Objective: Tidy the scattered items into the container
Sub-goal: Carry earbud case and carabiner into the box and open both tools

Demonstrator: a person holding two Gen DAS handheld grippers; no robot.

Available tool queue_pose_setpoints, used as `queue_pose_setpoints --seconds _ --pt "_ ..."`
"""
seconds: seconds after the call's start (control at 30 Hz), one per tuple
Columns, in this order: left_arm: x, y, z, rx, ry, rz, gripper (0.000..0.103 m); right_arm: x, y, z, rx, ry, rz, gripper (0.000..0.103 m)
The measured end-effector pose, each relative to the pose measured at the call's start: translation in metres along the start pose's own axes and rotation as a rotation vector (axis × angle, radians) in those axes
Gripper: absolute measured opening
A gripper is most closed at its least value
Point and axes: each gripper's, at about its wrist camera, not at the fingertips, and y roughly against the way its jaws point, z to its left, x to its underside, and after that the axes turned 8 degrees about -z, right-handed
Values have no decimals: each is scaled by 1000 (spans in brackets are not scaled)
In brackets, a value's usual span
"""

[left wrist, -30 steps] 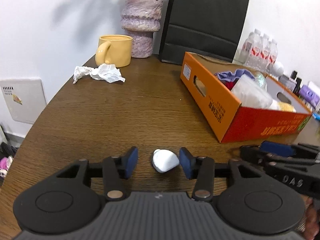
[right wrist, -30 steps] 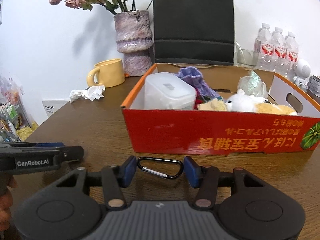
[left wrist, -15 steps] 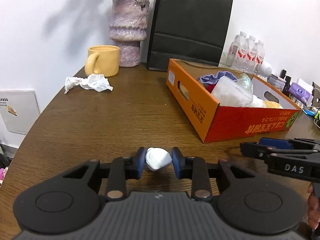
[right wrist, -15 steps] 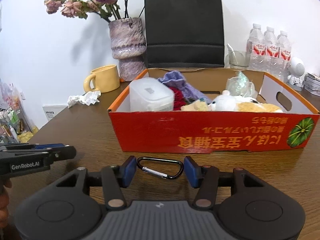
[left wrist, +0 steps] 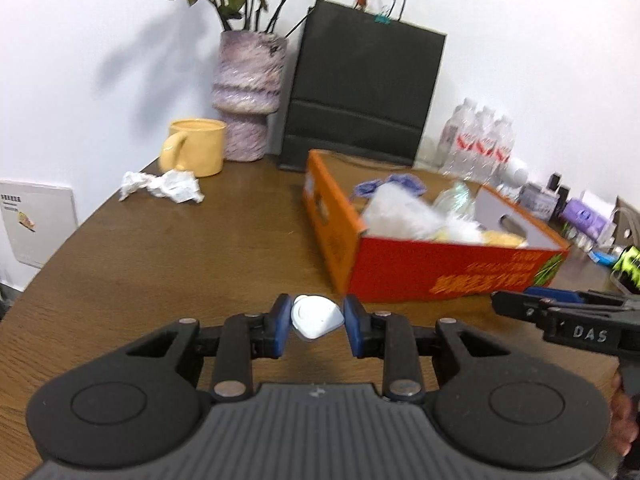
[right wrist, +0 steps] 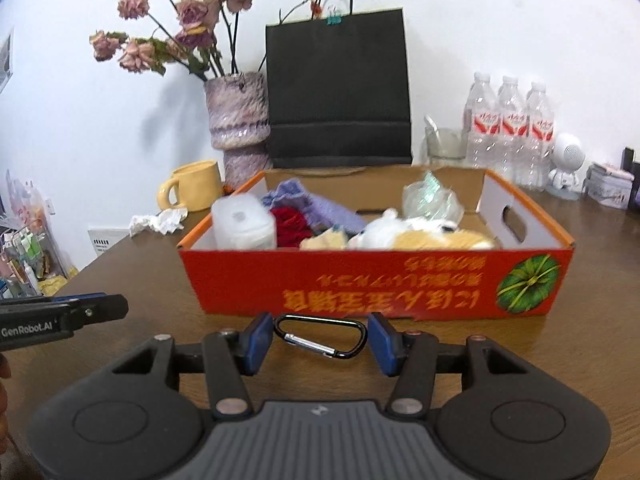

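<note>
A small white case (left wrist: 317, 317) sits pinched between the left gripper (left wrist: 317, 326) pads, whose jaws have just been closing, above the table (left wrist: 208, 256). The right gripper (right wrist: 319, 340) clasps a black carabiner (right wrist: 320, 335), just before the orange box (right wrist: 376, 280) of gathered things.

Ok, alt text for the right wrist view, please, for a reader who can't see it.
The right gripper holds a black carabiner between its blue pads, just in front of an orange cardboard box already filled with soft toys and cloth. Behind stand a yellow mug, a vase of dried roses and a black paper bag.
</note>
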Motion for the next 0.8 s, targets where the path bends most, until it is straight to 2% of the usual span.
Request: queue_pose_setpoints --seconds 0.27,0.43,0.6,0.8 --pt "-44 -10 -51 60 -33 -85 29 -40 9 -37 -9 28 -63 51" --pt "-75 -41 -79 75 -20 -120 29 -68 -7 -55 -3 44 -101 51" --pt "-85 -90 -93 48 30 -105 29 -85 -42 -69 11 37 -104 51" --pt "-76 -149 -104 20 17 -17 29 -85 -99 -89 21 26 -34 51"
